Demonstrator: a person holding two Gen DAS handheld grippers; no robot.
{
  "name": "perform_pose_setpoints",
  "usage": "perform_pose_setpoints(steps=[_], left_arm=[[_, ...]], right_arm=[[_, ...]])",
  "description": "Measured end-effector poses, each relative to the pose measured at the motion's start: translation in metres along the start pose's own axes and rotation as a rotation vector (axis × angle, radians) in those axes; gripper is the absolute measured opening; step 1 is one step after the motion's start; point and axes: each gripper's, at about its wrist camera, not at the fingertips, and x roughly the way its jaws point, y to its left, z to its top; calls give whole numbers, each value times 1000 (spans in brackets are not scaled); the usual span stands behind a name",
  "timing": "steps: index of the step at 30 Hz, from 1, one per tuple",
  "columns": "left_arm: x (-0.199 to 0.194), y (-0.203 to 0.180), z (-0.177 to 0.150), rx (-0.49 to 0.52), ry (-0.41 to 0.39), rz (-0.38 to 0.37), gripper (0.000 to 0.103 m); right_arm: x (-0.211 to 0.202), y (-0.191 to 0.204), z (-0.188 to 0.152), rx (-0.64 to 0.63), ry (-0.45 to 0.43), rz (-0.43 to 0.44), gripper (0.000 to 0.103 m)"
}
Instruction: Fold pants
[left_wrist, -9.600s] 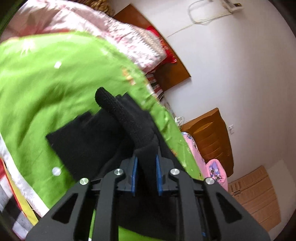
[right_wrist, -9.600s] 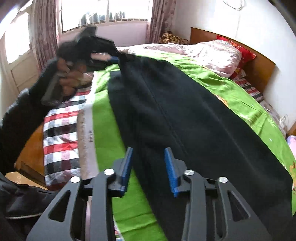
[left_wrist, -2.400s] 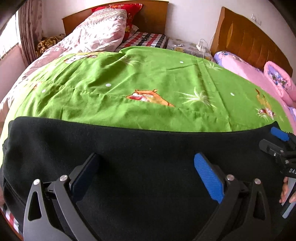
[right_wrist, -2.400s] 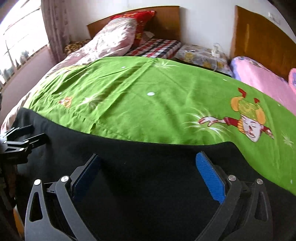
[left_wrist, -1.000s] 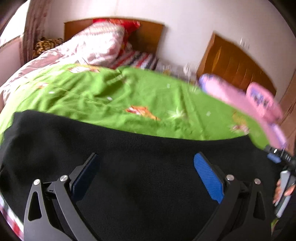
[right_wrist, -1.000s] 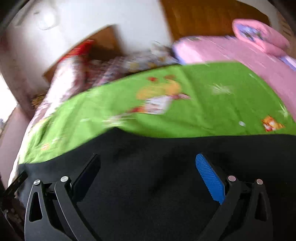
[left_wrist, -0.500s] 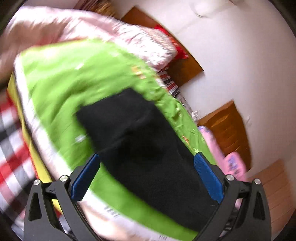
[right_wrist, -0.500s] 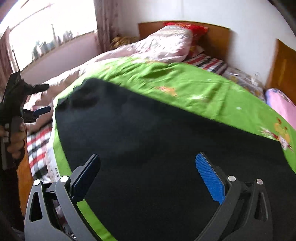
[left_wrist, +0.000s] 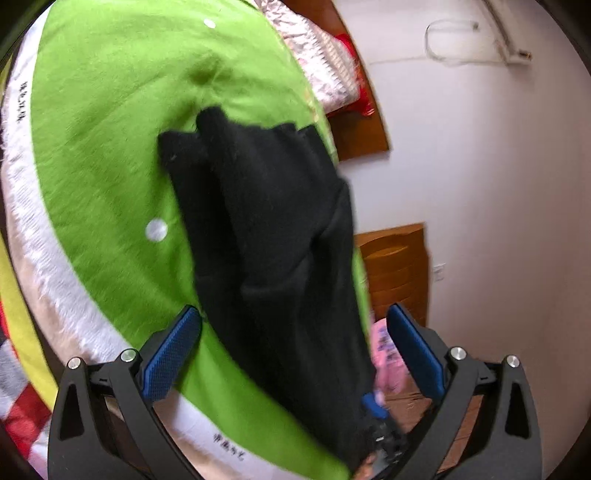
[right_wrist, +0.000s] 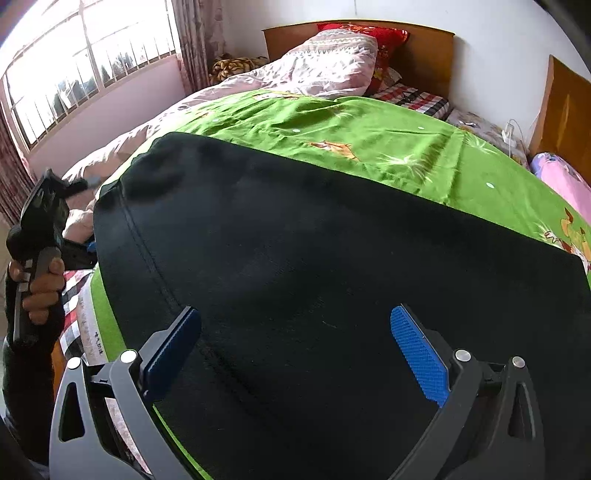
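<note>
Black pants (right_wrist: 332, 266) lie flat across a green bedspread (right_wrist: 369, 136). In the left wrist view the pants (left_wrist: 269, 229) stretch away along the bed. My left gripper (left_wrist: 293, 350) is open, its blue pads wide apart, above the near end of the pants. It also shows in the right wrist view (right_wrist: 74, 218), held in a hand at the pants' left end. My right gripper (right_wrist: 295, 350) is open and hovers over the middle of the pants, holding nothing. Its blue tip shows low in the left wrist view (left_wrist: 373, 402).
A pink quilt (right_wrist: 314, 70) and red pillow (right_wrist: 373, 33) lie by the wooden headboard (right_wrist: 424, 48). A window (right_wrist: 85, 66) is on the left. A second bed with pink bedding (right_wrist: 565, 177) is on the right. A checked sheet (right_wrist: 74, 295) hangs at the bed's edge.
My left gripper has swung round to the pants' left end and now looks along them. My right gripper has turned left over the pants. Both stay open.
</note>
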Motion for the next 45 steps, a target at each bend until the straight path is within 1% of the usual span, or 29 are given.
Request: perform_pose_setpoints(steps=[1,3,5,6,7,11,16,17,19,21,24,25,26,27,28,29,30,32,33,34,35,36,38,39,40,42,43,44,45], left_arm=[[-3,0,-3,-1,-8,-20,92],[-6,0,-4,0,-21,-32,85],[-8,2,-7,15,-32,-18,74],[-7,3,-7,14,-38,-5,63],[-11,5,-11,8,-48,9,55],[-18,-1,-18,41,-54,26,55],[-10,-10,-8,77,-59,62,60],[-9,-10,-6,86,-64,55,61],[-5,-5,-5,91,-64,19,68],[8,1,-5,119,-40,23,71],[12,0,-3,136,-41,7,77],[12,-2,-1,128,-39,14,74],[12,-3,0,121,-46,35,67],[10,-5,1,121,-62,70,35],[7,-10,-2,145,-71,97,29],[3,-17,-5,172,-92,105,27],[-2,-26,-11,212,-123,126,26],[-6,-74,-34,383,-206,235,25],[-4,-95,-44,465,-229,282,25],[0,-130,-62,601,-256,341,25],[9,-158,-80,708,-263,371,25],[20,-190,-105,841,-255,398,25],[45,-230,-151,1045,-238,438,25],[53,-238,-168,1105,-223,446,25],[71,-248,-196,1195,-184,454,25],[112,-251,-245,1304,-64,453,26],[127,-247,-261,1333,-13,459,27],[145,-239,-280,1371,47,474,29],[169,-225,-305,1427,132,507,32]], right_arm=[[1,0,-1,-1,3,0,99],[2,0,-1,0,5,2,99],[1,-2,-1,4,4,5,99],[1,-3,-1,6,4,5,99],[1,-3,-1,8,5,6,99],[3,-4,0,15,7,7,99],[3,-3,-2,9,6,4,99],[3,-3,-2,10,6,5,99],[4,-3,-2,10,6,4,99],[4,-3,-2,9,7,2,99],[3,-3,-3,10,7,3,99],[4,-3,-2,11,7,3,99],[4,-3,-3,10,6,3,99],[4,-3,-2,10,6,3,99],[3,-3,-3,11,4,6,99],[3,-3,-3,12,3,9,99],[3,-4,-3,13,1,13,99],[-4,-9,-4,46,-39,42,99],[-12,-14,-4,75,-85,60,99],[-25,-24,-6,123,-151,91,99],[-38,-35,-7,179,-204,118,99],[-51,-48,-10,241,-252,136,99],[-84,-82,-18,385,-374,139,99],[-99,-97,-22,444,-421,125,99],[-120,-118,-29,518,-483,105,99],[-151,-145,-41,608,-574,63,99],[-172,-162,-52,657,-632,24,99],[-182,-170,-58,679,-654,5,99],[-191,-179,-65,699,-668,-14,99]])
